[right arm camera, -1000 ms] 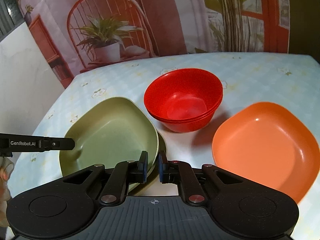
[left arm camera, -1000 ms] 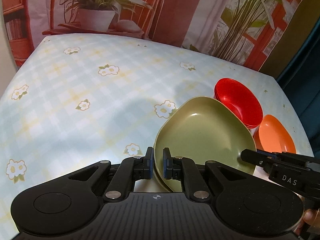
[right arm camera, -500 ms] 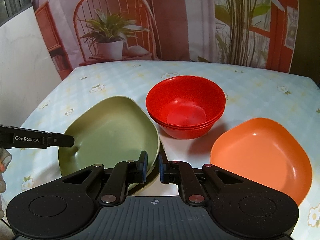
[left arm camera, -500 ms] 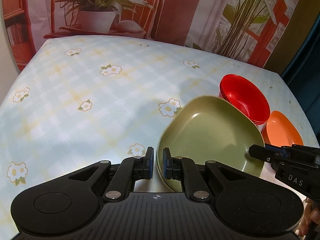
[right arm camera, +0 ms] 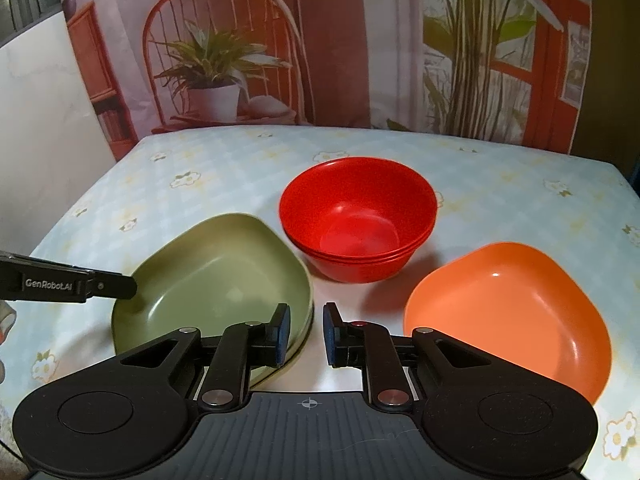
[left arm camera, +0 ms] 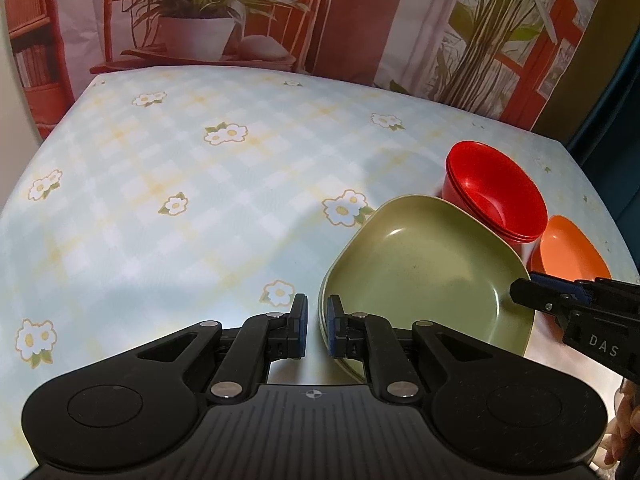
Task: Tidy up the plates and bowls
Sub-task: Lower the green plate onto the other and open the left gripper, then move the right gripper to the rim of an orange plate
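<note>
Floral tablecloth, glossy olive-green plates, stacked

Left tongs angle steeply down, jaws drawn almost together, with the near rim of the green plate caught in the narrow slot between the blue pads. Over on the right, the right tongs point down as well, and their jaws are opening: the opposite rim of that plate stands in the gap, one pad over the plate's inside, the other out past its edge, neither pressing. From the left camera, the right tongs' black fingers reach in from the side, tips low over the plate's rim. A bit of the person's right hand shows behind them.
</note>
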Motion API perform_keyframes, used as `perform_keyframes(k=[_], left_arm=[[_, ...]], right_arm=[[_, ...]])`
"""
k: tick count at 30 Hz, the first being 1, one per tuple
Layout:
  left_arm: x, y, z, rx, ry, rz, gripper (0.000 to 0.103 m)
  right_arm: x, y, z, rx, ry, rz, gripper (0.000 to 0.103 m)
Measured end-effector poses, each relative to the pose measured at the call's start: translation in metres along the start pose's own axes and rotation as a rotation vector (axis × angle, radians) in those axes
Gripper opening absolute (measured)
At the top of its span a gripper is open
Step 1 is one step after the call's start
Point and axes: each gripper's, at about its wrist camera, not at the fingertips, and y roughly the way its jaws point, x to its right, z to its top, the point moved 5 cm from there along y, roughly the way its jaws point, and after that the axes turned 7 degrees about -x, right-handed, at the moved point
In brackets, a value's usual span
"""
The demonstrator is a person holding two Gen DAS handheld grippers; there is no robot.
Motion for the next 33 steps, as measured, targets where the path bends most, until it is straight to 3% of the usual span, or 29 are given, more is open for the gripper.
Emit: perform_keyframes(k=[4,9,15,19,33], left_arm=[[0.001,0.001,0.002,-0.005,0.001,-0.002,0.012],[0.000,0.003,0.002,-0.012,-0.004,-0.002,0.012],[0.001,0.000,0.004,-0.011,-0.008,0.010,0.012],[0.005,-0.007,0.005,0.009,-0.003,0.017,0.012],[0.047,-0.023,0.011,0.055,0.023,-0.009,0.012]], right_arm=[[0.002,0.005,0.000,-0.004,0.004,0.026,0.009],[0.000,0.008,0.001,-0.008,-0.011,0.027,0.009],[0.003,0.009,0.002,-0.021,0.009,0.044,0.010],[0.003,0.004,0.002,-0.013,0.009,0.047,0.018],[0.026,-0.032,0.008,0.067,0.031,0.056,0.018]])
